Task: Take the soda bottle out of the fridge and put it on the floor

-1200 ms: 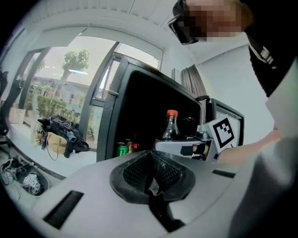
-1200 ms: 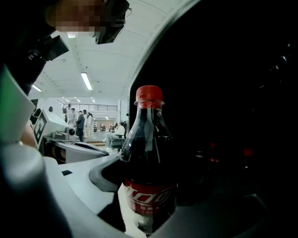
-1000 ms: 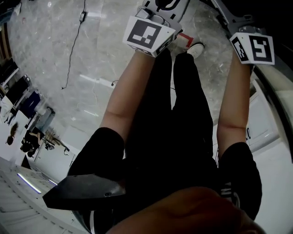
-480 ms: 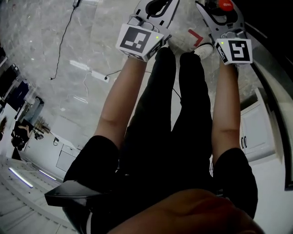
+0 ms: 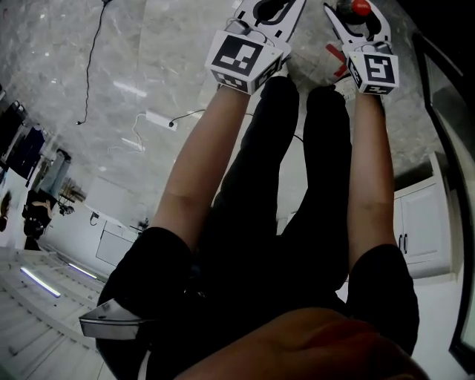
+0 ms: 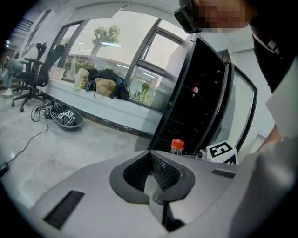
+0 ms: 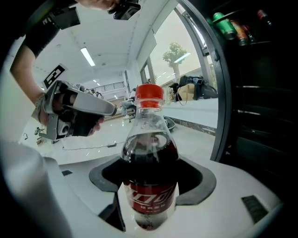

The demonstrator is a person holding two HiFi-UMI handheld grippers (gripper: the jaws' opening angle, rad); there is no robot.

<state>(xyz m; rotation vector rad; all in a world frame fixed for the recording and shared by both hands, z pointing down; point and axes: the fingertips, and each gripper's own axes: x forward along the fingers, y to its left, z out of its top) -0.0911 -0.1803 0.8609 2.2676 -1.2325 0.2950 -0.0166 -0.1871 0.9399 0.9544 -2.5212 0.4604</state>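
Observation:
A soda bottle (image 7: 150,162) with a red cap, dark cola and a red label stands upright between the jaws of my right gripper (image 7: 151,204), which is shut on its body. The head view shows its cap (image 5: 360,7) at the top edge, inside the right gripper (image 5: 358,18). My left gripper (image 5: 269,11) is just to the left, above the floor. In its own view the left gripper (image 6: 152,175) is shut with nothing held. The open fridge (image 7: 260,93) is dark, close on the right.
Grey marbled floor (image 5: 148,74) lies below, with a white power strip and cable (image 5: 159,119). The person's legs and shoes (image 5: 297,148) are under the grippers. White cabinets (image 5: 423,230) stand at the right. Cans (image 7: 228,25) sit on a fridge shelf. Office chairs (image 6: 28,79) are far left.
The right gripper has swung left from the fridge side, close beside the left gripper, and the bottle's red cap now shows in it. The left gripper barely moved.

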